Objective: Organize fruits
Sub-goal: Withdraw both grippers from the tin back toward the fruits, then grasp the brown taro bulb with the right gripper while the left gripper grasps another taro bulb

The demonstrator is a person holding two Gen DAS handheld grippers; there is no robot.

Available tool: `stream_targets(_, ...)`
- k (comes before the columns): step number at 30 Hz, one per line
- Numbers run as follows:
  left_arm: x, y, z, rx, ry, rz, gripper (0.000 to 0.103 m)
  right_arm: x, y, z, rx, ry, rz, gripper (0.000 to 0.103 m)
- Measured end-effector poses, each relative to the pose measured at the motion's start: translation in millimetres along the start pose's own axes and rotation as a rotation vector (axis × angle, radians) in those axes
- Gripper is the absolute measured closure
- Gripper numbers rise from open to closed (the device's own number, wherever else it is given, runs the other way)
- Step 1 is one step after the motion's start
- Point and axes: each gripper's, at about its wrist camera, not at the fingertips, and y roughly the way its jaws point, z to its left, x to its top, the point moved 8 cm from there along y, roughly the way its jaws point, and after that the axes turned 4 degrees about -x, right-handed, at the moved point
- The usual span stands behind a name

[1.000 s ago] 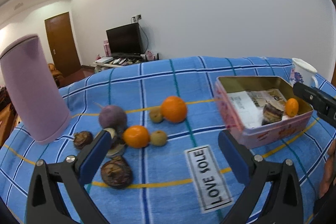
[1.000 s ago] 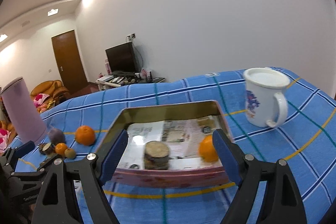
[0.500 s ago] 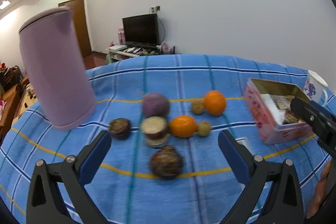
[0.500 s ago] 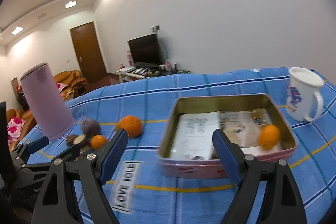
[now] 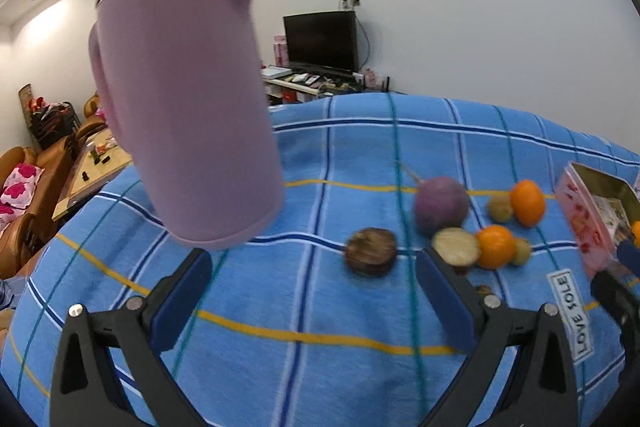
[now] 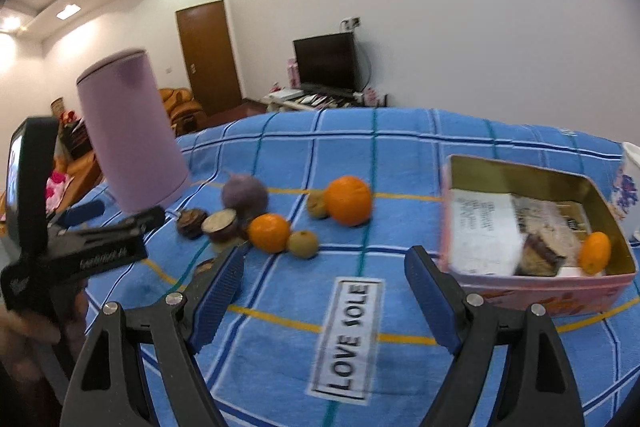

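Claws both wide, empty: left claw [image 5: 314,293], right claw [image 6: 324,289].

Fruits [image 6: 269,231] between jug [image 6: 130,131] and tin [image 6: 536,291]

Lilac jug [image 5: 188,99] on blue checked cloth [image 5: 320,307]

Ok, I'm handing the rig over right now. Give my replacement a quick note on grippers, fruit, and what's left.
Left gripper: open, empty, near the pink jug.
Right gripper: open, empty, over the blue checked cloth.
Done: one small orange and a dark cut fruit piece lie in the pink rectangular tin.
Left on the cloth: large orange, smaller orange, two small brownish-green fruits, round purple fruit, dark brown fruit, cut half. All still need moving to the tin.
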Motion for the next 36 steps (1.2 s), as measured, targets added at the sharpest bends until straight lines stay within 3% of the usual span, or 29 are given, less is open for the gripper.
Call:
stream_targets(10,-11,17,27,0.003,-0.053,0.047,0.000,-12,32,55,0.065,-0.101,0.126,0.020)
stream_targets(12,-11,17,30,0.020,-0.046,0.048,0.000,-14,40,67,0.076,-0.131,0.150,0.031)
stream_targets(17,-13,21,32,0.017,-0.043,0.065,0.000,-21,60,83,0.108,-0.132,0.241,0.044)
stream_targets(25,-16,25,30,0.016,-0.030,0.086,0.000,-27,66,90,0.215,-0.086,0.305,0.051)
stream_targets(32,-17,26,29,0.023,-0.029,0.094,0.000,-28,64,91,0.197,-0.106,0.297,0.057)
stream_targets(36,-18,24,27,0.011,-0.032,0.088,0.000,-19,52,75,0.202,-0.054,0.232,0.057)
